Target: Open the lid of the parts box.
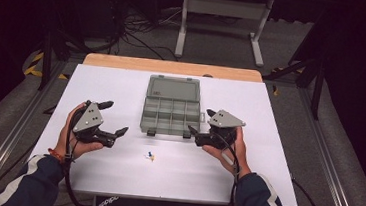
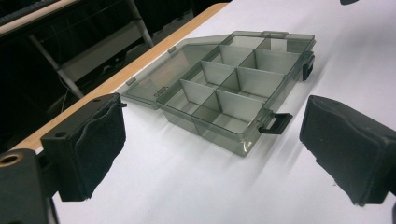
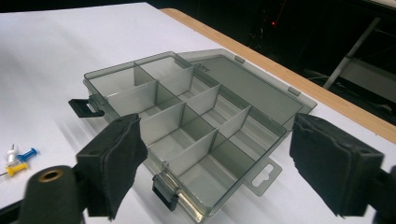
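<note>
Open organizer box [image 1: 172, 107] lies on the table between left gripper [image 1: 114, 118] and right gripper [image 1: 202, 122], touching neither; both jaws apart, empty; box probably light, stiff, slippery plastic (compartments empty); best gripped at a side wall.

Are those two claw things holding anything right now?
No. The left gripper and right gripper are both open and empty, either side of the opened organizer box; pushpins lie untouched.

Dark navy sleeves with white stripes, orange band on left wrist. Black left gripper [image 1: 110, 118] and right gripper [image 1: 201, 121], grey three-cornered top plates, black cables trailing. Padded black jaws, possibly foam-faced; brass-coloured eyelet near base.
</note>
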Available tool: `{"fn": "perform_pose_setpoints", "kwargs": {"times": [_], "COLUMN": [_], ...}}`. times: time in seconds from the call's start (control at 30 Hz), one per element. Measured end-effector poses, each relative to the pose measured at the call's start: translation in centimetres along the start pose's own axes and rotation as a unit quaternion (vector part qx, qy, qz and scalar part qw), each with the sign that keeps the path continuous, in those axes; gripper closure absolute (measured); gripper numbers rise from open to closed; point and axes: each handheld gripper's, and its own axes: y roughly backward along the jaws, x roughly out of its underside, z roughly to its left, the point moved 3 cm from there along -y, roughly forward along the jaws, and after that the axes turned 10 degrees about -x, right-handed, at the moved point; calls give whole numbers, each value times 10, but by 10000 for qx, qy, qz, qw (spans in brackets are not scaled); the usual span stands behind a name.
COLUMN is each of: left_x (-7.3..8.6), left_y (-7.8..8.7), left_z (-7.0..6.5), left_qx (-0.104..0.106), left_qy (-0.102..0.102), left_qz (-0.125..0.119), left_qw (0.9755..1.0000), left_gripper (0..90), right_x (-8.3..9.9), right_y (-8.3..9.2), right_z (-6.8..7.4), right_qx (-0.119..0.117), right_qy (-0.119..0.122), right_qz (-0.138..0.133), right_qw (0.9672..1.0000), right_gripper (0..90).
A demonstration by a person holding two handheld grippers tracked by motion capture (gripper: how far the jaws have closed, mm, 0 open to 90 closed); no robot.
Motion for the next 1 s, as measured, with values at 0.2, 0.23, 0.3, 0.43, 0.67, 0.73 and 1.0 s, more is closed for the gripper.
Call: {"fn": "perform_pose_setpoints", "kwargs": {"times": [0.2, 0.23, 0.3, 0.43, 0.67, 0.73, 1.0], "left_x": [12, 13, 17, 22, 33, 35, 47], "left_y": [7, 8, 10, 13, 22, 24, 32], "left_z": [-3, -4, -5, -7, -15, -16, -24], "left_qx": [-31, 1, 8, 13, 121, 146, 257], "left_qy": [26, 39, 2, 24, 113, 136, 166], "left_qz": [107, 113, 144, 179, 261, 279, 419], "left_qw": [9999, 9999, 9999, 9998, 9995, 9994, 9987], "left_gripper": [68, 65, 65, 60, 57, 54, 57], "right_x": [1, 2, 3, 7, 8, 8, 9], "right_y": [3, 4, 5, 6, 5, 4, -10], "right_z": [6, 7, 9, 16, 27, 29, 45], "right_qx": [0, -18, -37, -110, -250, -281, -585], "right_qy": [15, 13, 4, 60, 104, 111, 199], "right_qz": [-3, -11, -3, 28, 38, 37, 144], "right_qw": [10000, 10000, 10000, 9999, 9996, 9995, 9980], "right_gripper": [129, 128, 124, 124, 130, 131, 144]}}
